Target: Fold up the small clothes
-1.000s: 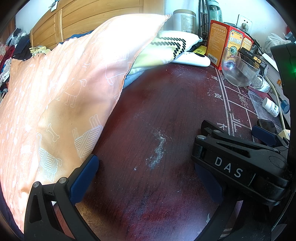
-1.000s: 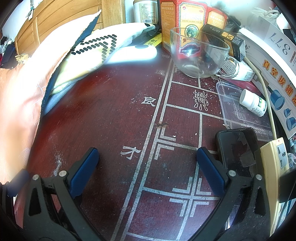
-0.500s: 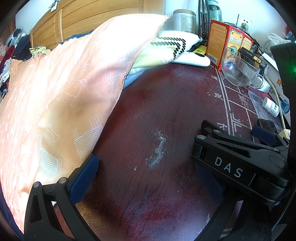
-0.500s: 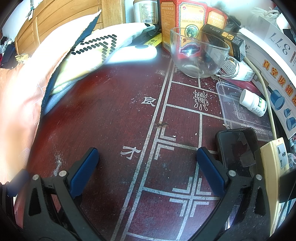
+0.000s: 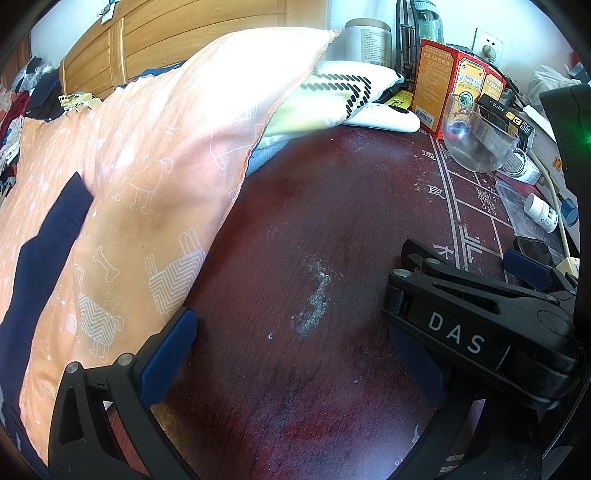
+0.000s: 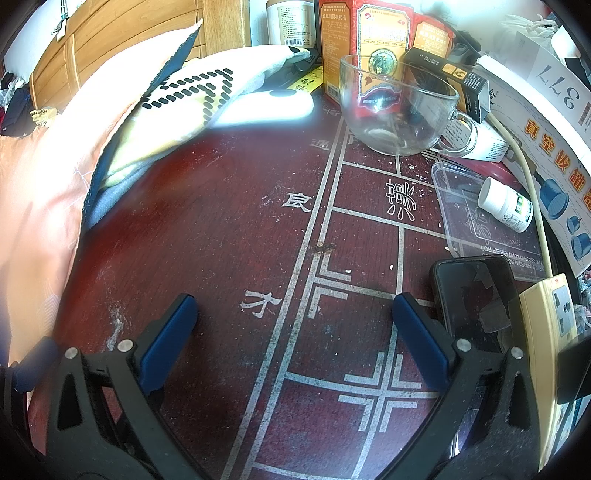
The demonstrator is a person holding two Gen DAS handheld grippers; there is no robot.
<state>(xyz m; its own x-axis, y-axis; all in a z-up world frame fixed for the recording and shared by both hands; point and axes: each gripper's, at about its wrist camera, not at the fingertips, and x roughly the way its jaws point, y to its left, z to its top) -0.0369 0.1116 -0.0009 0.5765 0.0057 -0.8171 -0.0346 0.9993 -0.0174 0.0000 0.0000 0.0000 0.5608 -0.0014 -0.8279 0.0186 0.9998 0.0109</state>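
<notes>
My left gripper (image 5: 295, 358) stands open just above the dark red table (image 5: 314, 221), with nothing between its fingers. Its left finger (image 5: 166, 350) is beside the edge of a big orange pillow (image 5: 147, 166). A dark navy piece of cloth (image 5: 48, 243) lies across the pillow's left part; I cannot tell what garment it is. My right gripper (image 6: 295, 328) is also open and holds nothing, low over the white lines printed on the table (image 6: 221, 229). In the left wrist view its black body (image 5: 461, 325) covers my left gripper's right finger.
A yellow-and-white pillow (image 6: 192, 96) and a white flat device (image 6: 266, 107) lie at the back. A glass cup (image 6: 395, 107), red boxes (image 6: 369, 33), a pill bottle (image 6: 506, 203), a clear lid (image 6: 461, 206), a phone (image 6: 476, 299) and a power strip (image 6: 550, 332) crowd the right side. Clothes (image 5: 18, 110) are heaped far left.
A dark navy piece of cloth has come into view across the left part of the orange pillow. Both grippers stay where they were, still open.
</notes>
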